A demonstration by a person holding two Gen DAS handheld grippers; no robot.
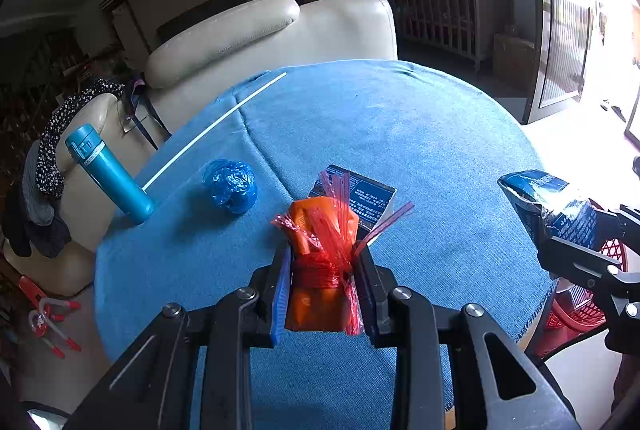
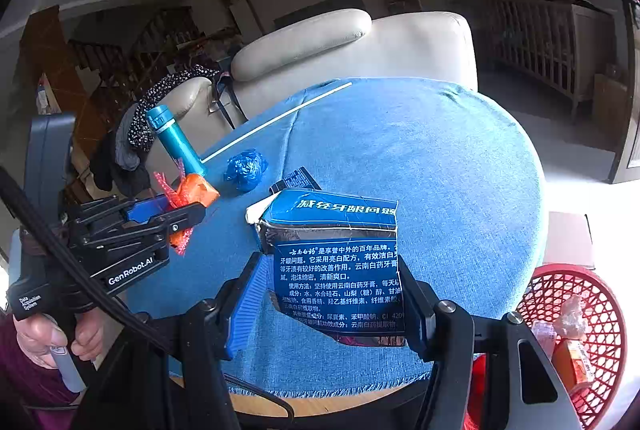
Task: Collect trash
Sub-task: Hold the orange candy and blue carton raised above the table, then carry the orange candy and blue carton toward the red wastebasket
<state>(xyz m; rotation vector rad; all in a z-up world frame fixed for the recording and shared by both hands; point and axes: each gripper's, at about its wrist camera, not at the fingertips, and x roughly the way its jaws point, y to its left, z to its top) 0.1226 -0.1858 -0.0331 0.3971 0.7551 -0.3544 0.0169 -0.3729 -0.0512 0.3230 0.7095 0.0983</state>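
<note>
The left gripper point(image 1: 322, 270) is pinched on an orange packet bound in red plastic wrap point(image 1: 322, 250), held above the near part of the table. The right gripper point(image 2: 332, 294) is clamped on a torn blue toothpaste carton point(image 2: 340, 262), its pads pressed against the 2 long sides, also held off the cloth. Both items are lifted; neither rests on the surface.

Step in hand, as judged: 2 pieces of trash are secured and await disposal. A red mesh basket point(image 2: 580, 294) sits below the table edge at the right, already holding a few wrappers, and is the likely receptacle. The next move calls for carrying each gripper over the rim of that basket and spreading the jaws only once the item is clear of the table edge. The right gripper is nearer to the basket; the left must cross over or wait.

Remaining on the table: a crumpled blue plastic ball point(image 1: 231, 185), a second blue carton piece point(image 1: 360, 195) just behind the orange packet, a thin white stick point(image 1: 216, 127) and a teal flask point(image 1: 106, 173) standing near the far left edge. The flask is probably not trash.

The round table carries a blue woven cloth point(image 1: 420, 133). Behind it stands a cream leather armchair point(image 1: 280, 29); curtains and a bright doorway lie beyond.
</note>
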